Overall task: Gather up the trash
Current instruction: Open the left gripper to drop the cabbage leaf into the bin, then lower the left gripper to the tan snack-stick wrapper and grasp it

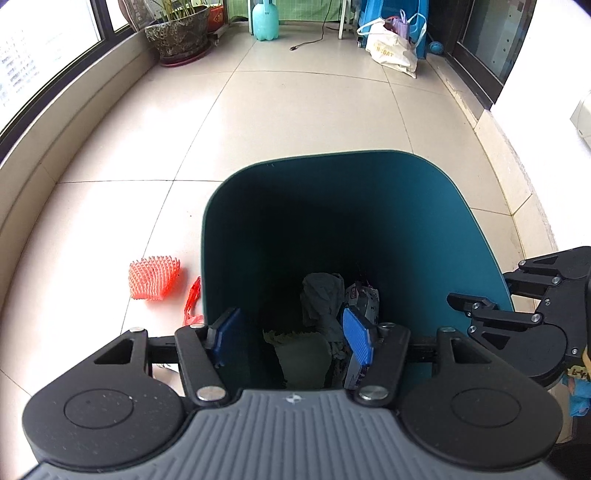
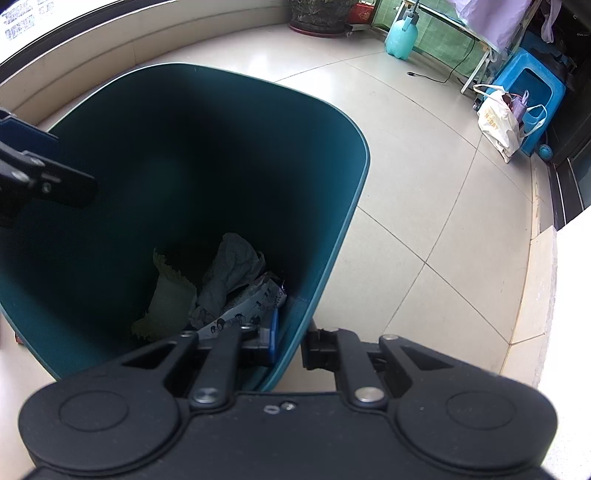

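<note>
A teal trash bin (image 1: 424,206) (image 2: 332,155) stands on the tiled floor. In its bottom lie a crumpled grey paper (image 1: 321,295) (image 2: 232,266), a printed wrapper (image 1: 364,299) (image 2: 255,306) and a pale napkin (image 1: 303,354) (image 2: 170,299). My left gripper (image 1: 291,332) hangs open over the bin's mouth with nothing between its blue pads (image 1: 356,336). My right gripper (image 2: 295,343) is shut on the bin's near rim, one finger inside and one outside. An orange foam fruit net (image 1: 154,278) and a red strip (image 1: 192,302) lie on the floor left of the bin.
A potted plant (image 1: 177,37), a teal bottle (image 1: 265,20) (image 2: 400,38), a black cable (image 1: 310,40), a white tote bag (image 1: 391,50) (image 2: 496,123) and a blue stool (image 2: 532,92) stand at the far end. A window ledge (image 1: 55,122) runs along the left.
</note>
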